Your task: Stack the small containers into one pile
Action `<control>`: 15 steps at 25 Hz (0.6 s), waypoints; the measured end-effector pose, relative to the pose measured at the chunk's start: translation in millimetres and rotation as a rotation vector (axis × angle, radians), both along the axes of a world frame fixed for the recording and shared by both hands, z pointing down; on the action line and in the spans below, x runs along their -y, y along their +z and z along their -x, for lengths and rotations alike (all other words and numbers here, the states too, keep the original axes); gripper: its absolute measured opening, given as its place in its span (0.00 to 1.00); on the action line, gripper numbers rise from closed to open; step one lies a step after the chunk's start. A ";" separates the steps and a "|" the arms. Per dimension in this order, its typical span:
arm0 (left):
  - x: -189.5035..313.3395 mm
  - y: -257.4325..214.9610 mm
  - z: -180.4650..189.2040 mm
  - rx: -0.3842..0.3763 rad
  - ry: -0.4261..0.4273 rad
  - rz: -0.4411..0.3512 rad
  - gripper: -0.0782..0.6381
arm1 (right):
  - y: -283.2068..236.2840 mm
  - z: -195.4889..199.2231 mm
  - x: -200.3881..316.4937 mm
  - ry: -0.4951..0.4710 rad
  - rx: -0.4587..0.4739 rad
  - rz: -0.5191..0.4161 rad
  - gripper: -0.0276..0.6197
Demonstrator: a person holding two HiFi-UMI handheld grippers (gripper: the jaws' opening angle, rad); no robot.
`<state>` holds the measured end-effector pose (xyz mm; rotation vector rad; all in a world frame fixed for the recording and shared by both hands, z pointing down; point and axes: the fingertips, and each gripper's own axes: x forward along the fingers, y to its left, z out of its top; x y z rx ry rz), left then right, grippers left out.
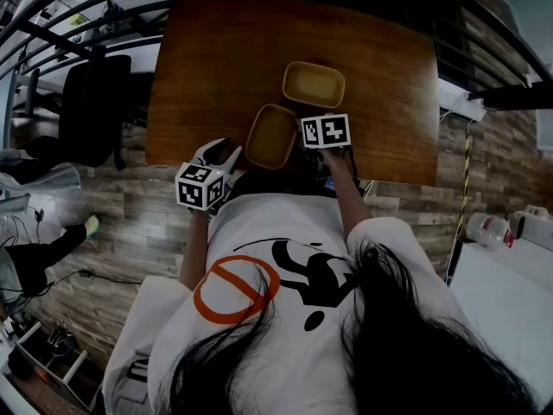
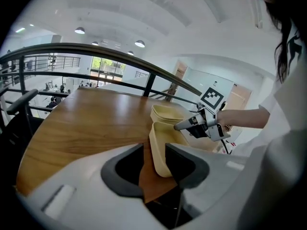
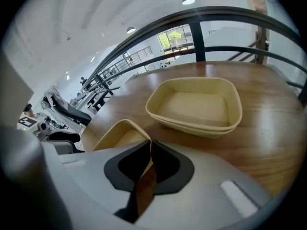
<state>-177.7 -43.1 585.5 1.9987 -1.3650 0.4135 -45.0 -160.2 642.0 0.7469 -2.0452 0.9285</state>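
A smooth beige near container [image 1: 271,137], rounded-rectangular, is seen tilted at the near edge of the glossy wooden worktop [image 1: 216,59]; its thin rim is pinched by the closed right tongs [image 3: 148,150], their tips hidden under the marker cube in the head view; the left tongs [image 2: 154,152] are held apart, the container's corner seen through their gap, contact unclear; a double-rimmed far container [image 3: 196,107] is set just beyond.

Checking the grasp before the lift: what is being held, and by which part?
The right hand-held gripper pinches the near container by its rim; the left hand-held gripper is open and clamps nothing.
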 end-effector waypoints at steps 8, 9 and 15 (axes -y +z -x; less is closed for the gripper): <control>-0.1 -17.3 20.1 -0.007 -0.034 -0.049 0.29 | -13.2 3.0 -3.6 0.176 0.100 0.061 0.10; 0.6 -20.3 22.1 -0.009 -0.035 -0.058 0.29 | -15.6 3.3 -4.2 0.199 0.120 0.070 0.10; 16.7 -37.1 21.6 -0.020 -0.010 -0.109 0.29 | -35.8 -4.1 -0.1 0.348 0.226 0.097 0.10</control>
